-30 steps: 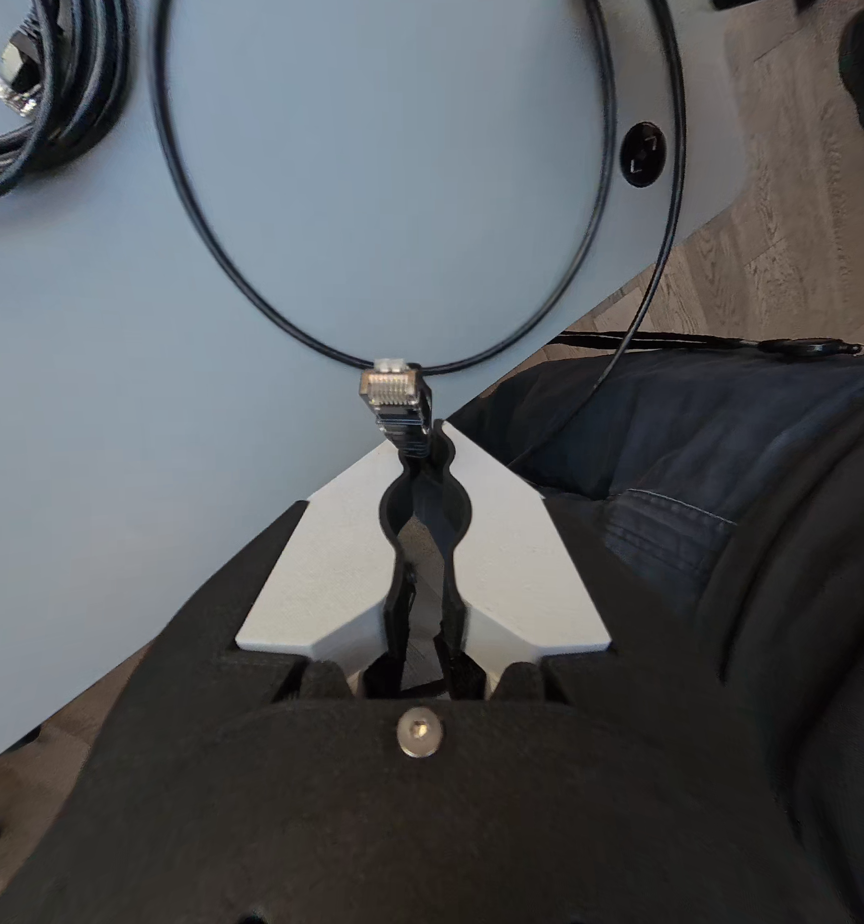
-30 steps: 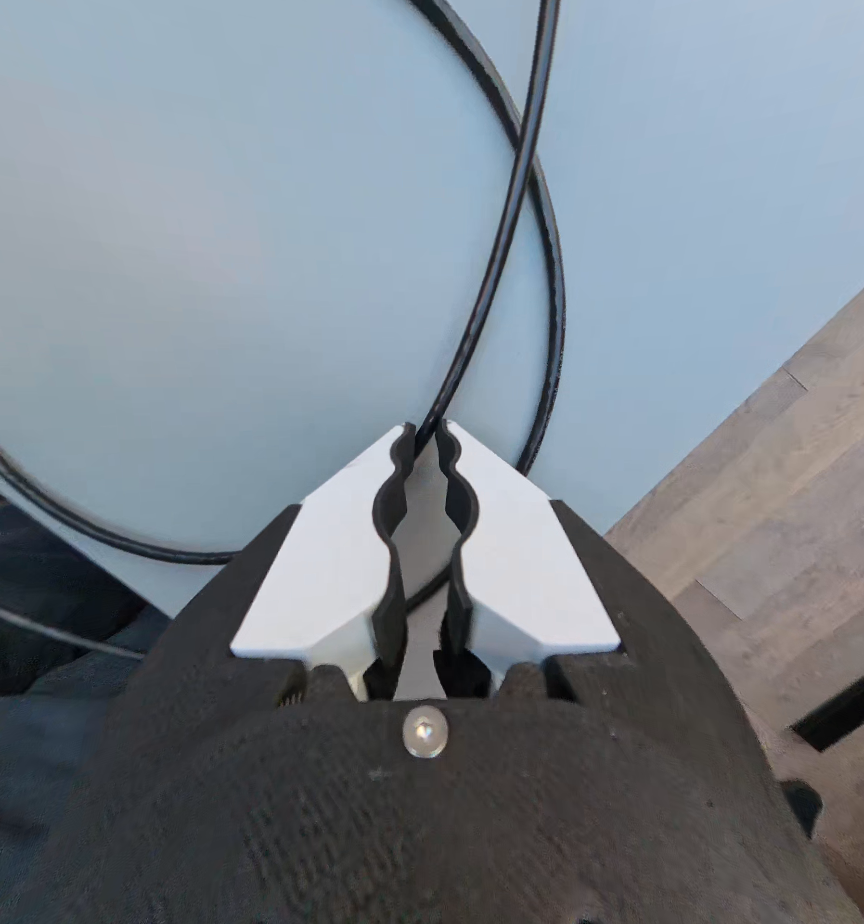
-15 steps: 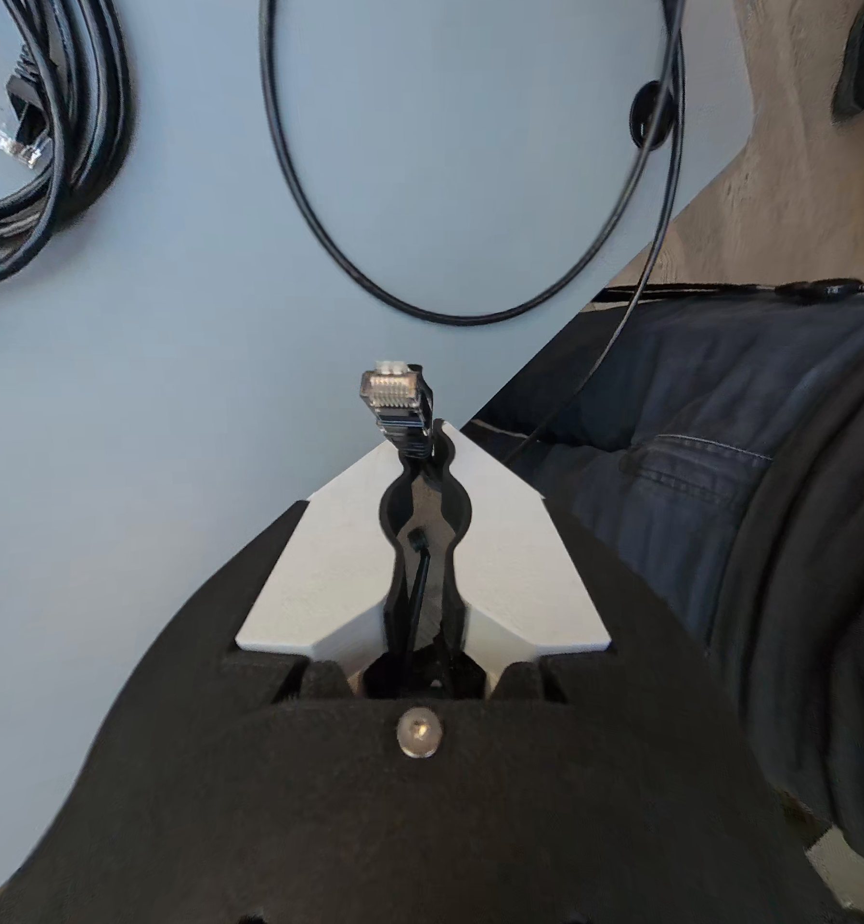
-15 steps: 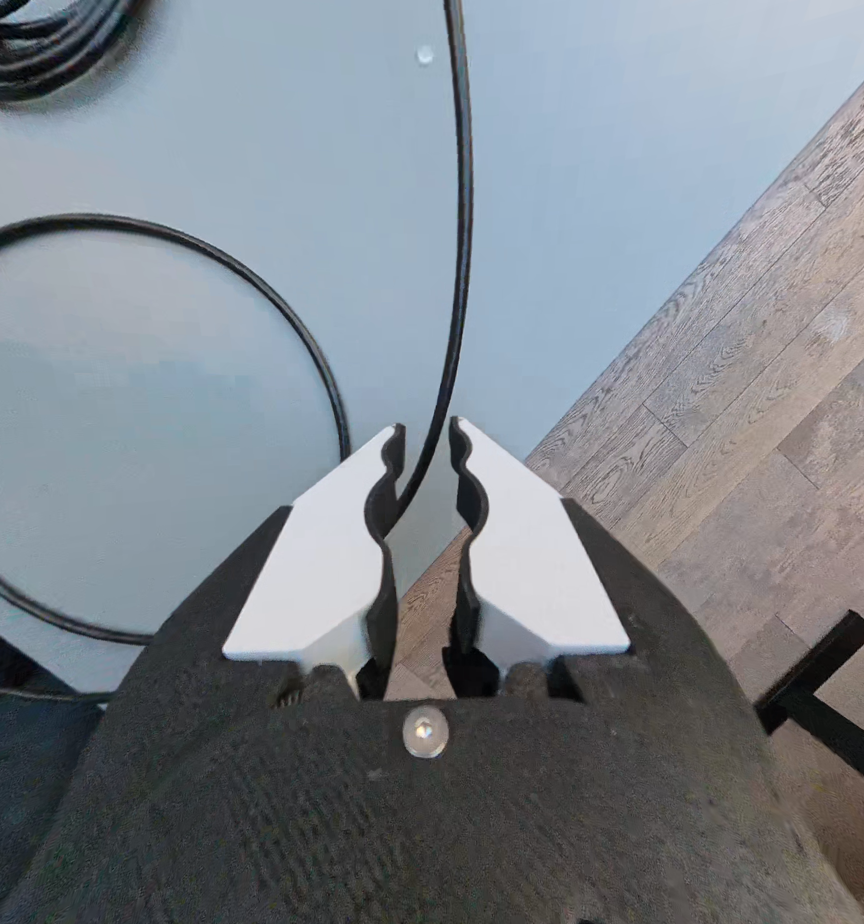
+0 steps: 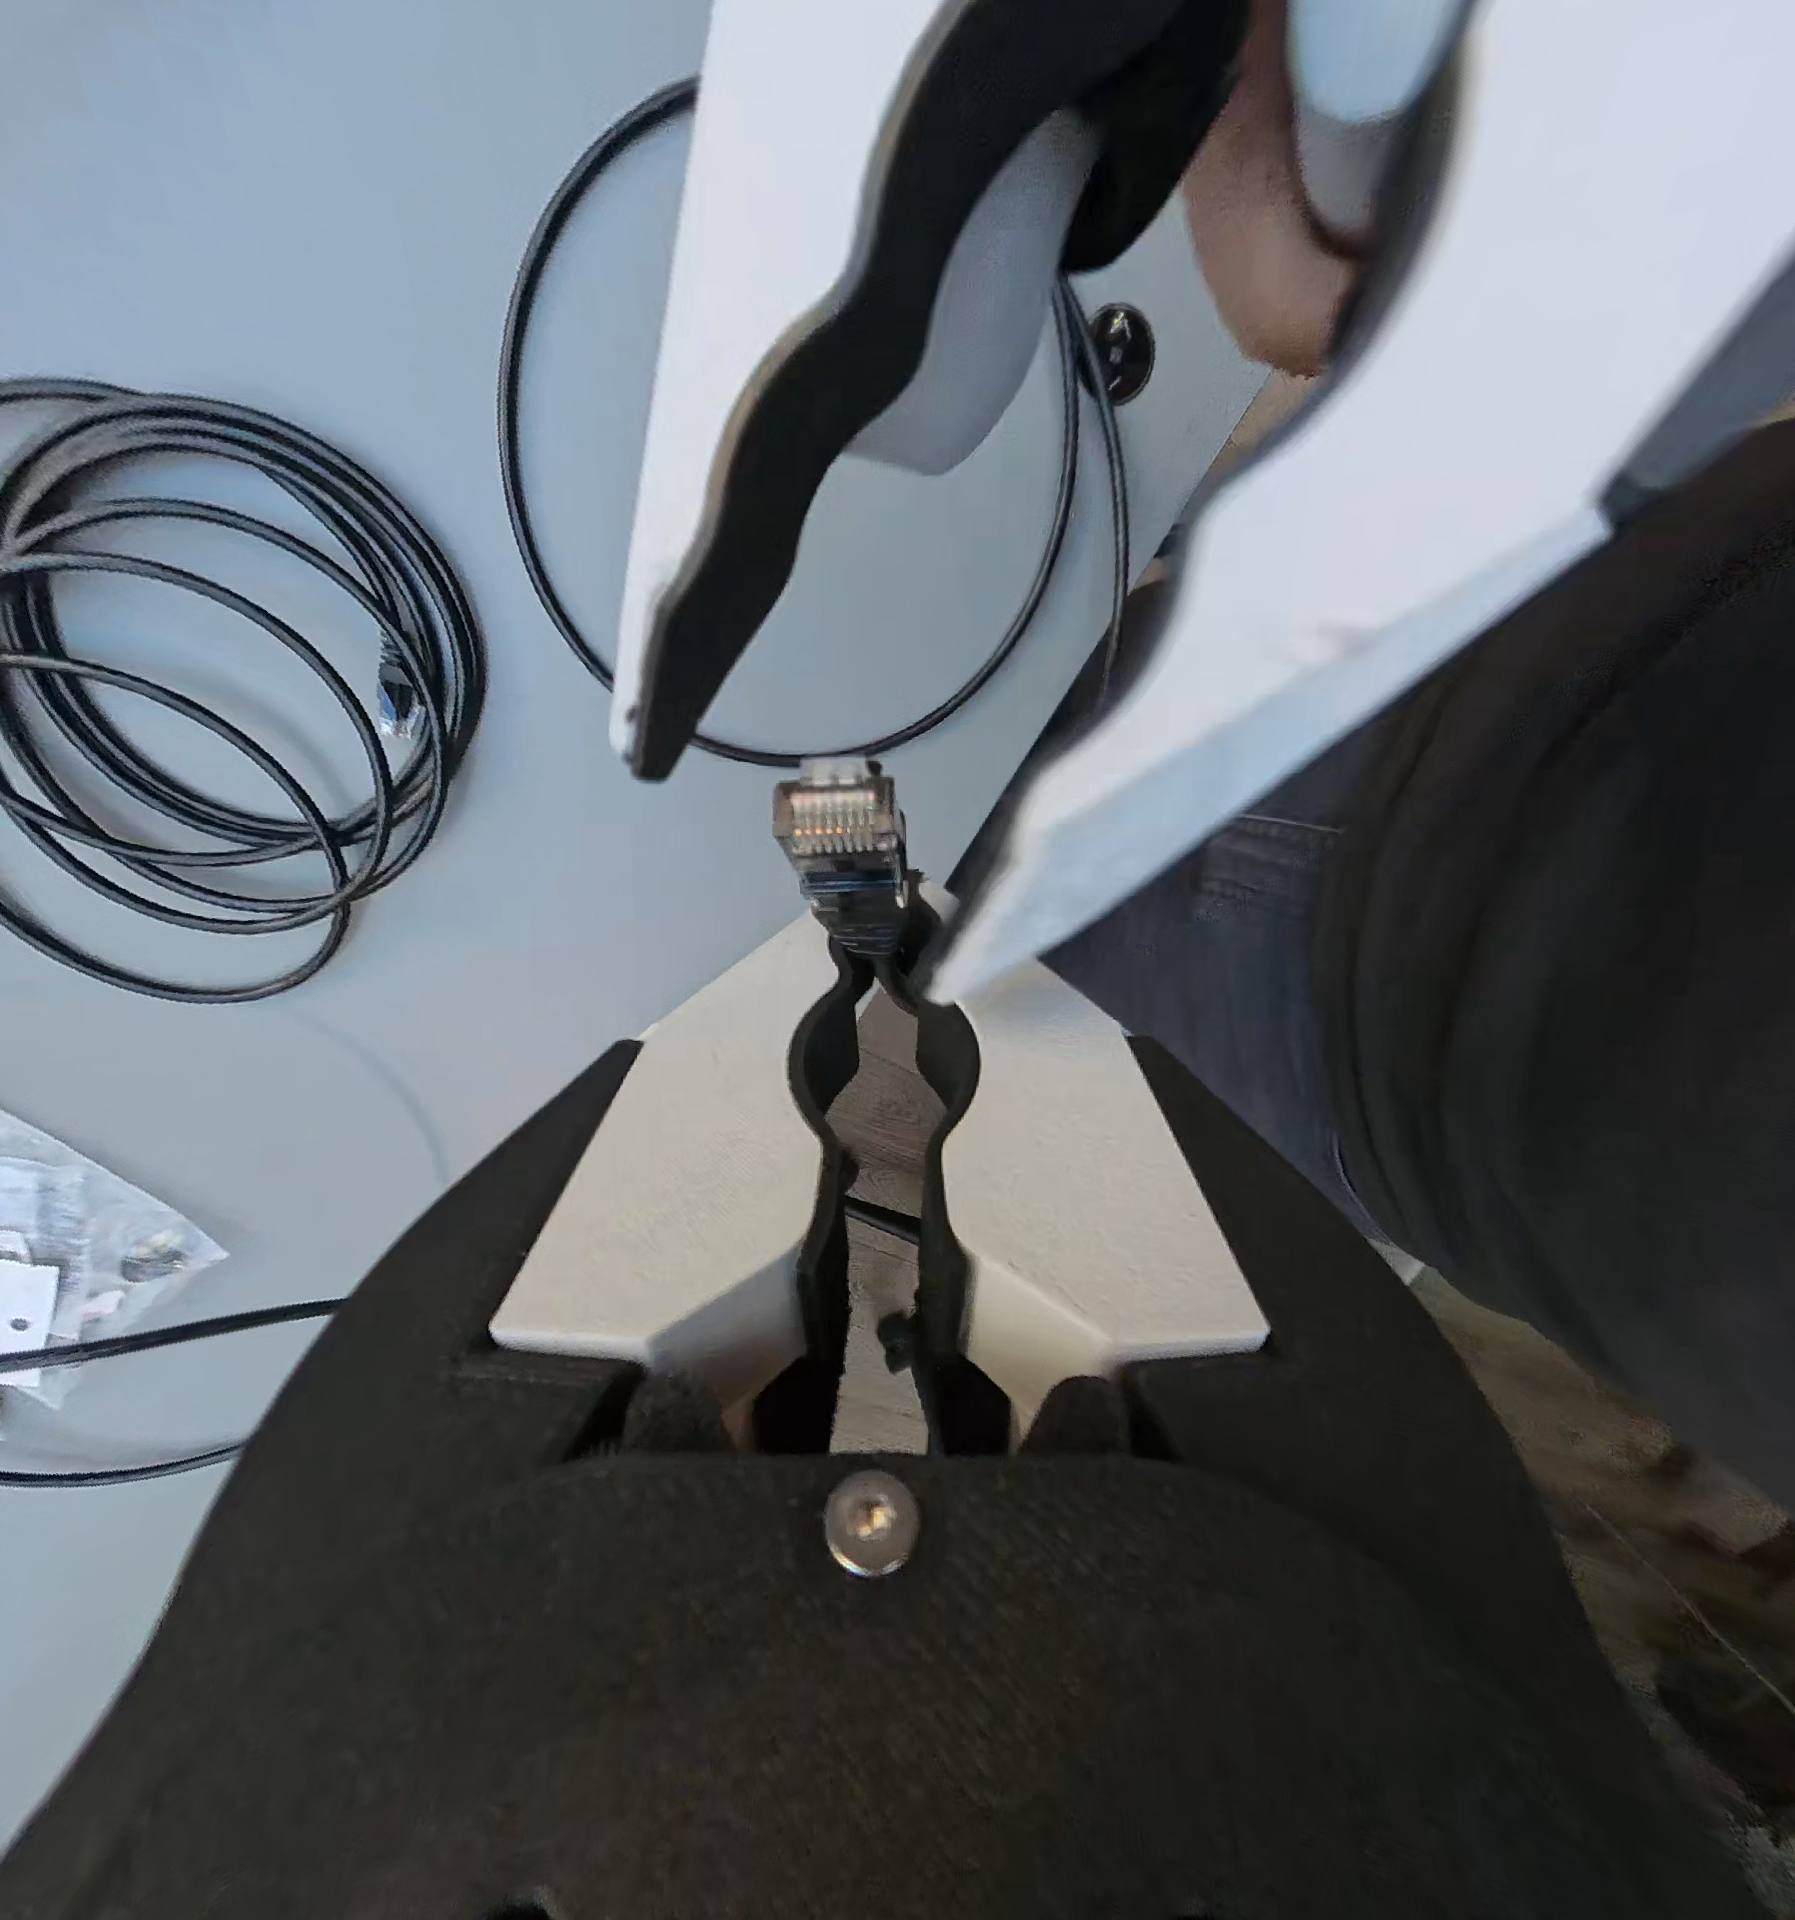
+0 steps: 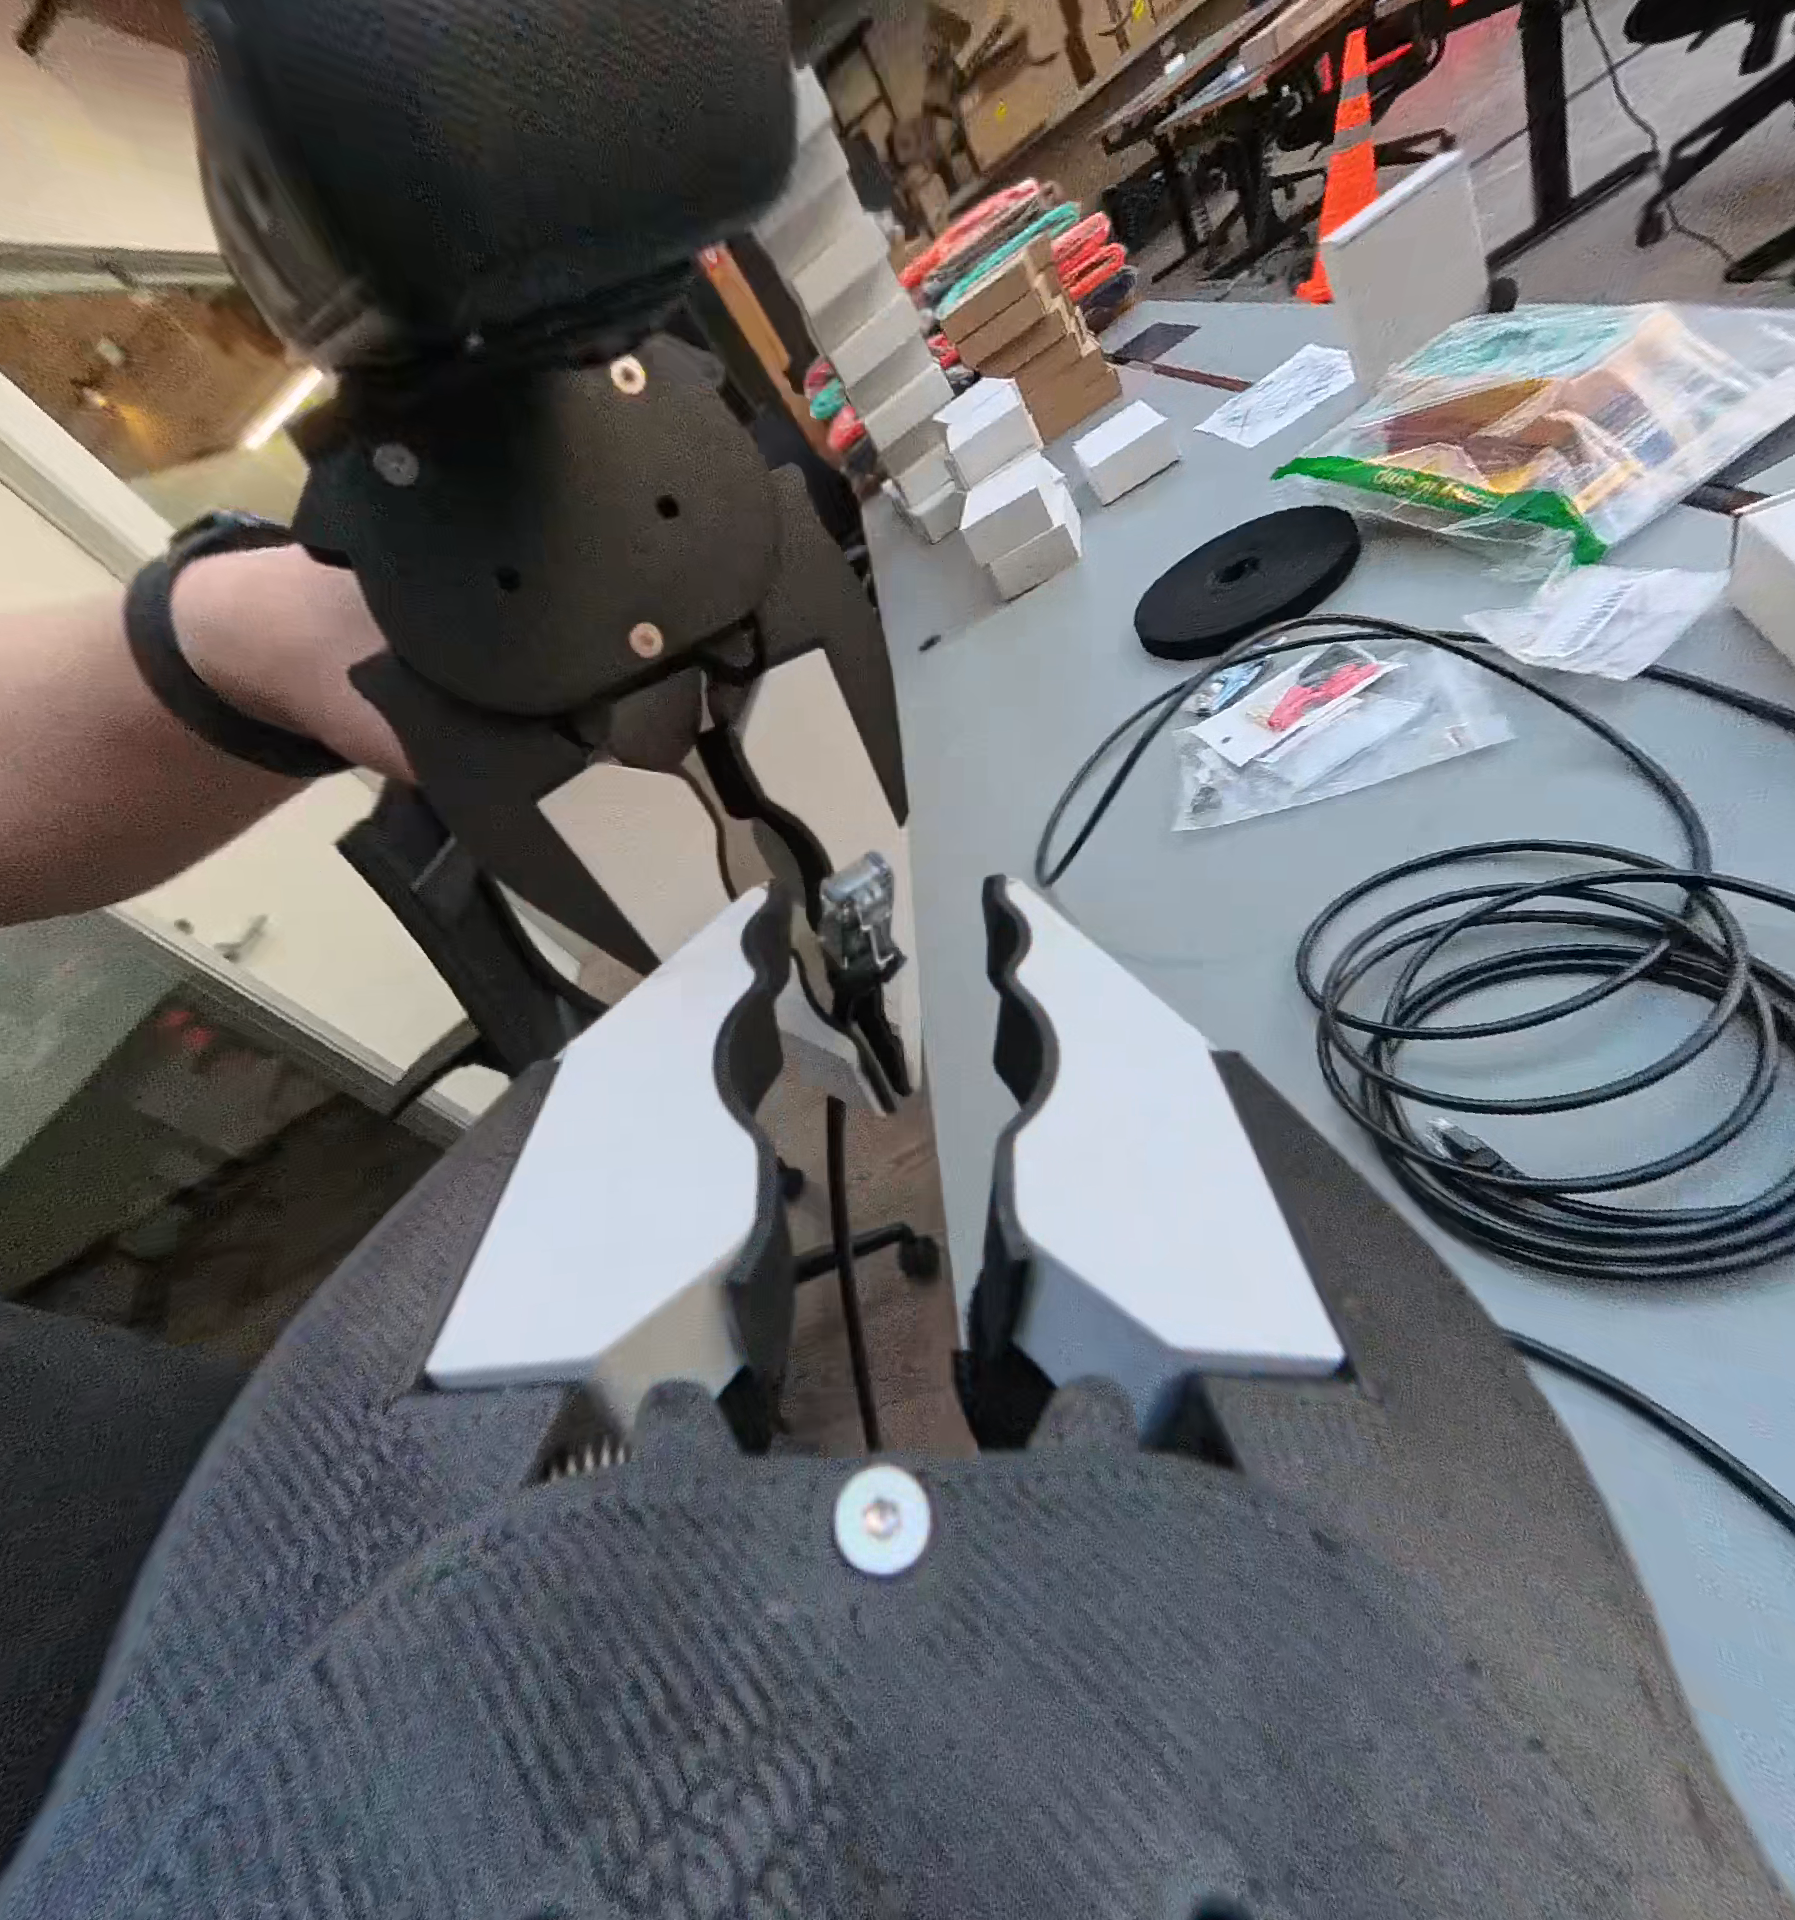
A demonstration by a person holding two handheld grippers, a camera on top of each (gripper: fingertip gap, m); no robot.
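Observation:
My left gripper (image 5: 877, 951) is shut on the black boot of a network cable plug (image 5: 839, 847). The plug's clear end sticks out past the fingertips, above the edge of the grey table (image 5: 249, 208). My right gripper (image 6: 882, 899) is open and empty. It faces the left gripper (image 6: 885, 1065), and the plug (image 6: 853, 914) sits between its fingertips, nearer its left finger. In the left wrist view the right gripper (image 5: 805, 852) comes in from above, with one finger on each side of the plug. The thin black cable (image 5: 550, 540) lies in a loop on the table.
A coil of black cable (image 6: 1558, 1091) and a plastic bag of small parts (image 6: 1329, 717) lie on the table (image 6: 1184, 935). Farther back are a black tape roll (image 6: 1246, 566) and white boxes (image 6: 1018, 520). A person's arm (image 6: 93, 727) holds the left gripper. The person's legs (image 5: 1547, 935) are by the table edge.
My right gripper let go of the cable, opened wide and swung round to face the left gripper, closing in on the plug. My left gripper kept its hold on the plug.

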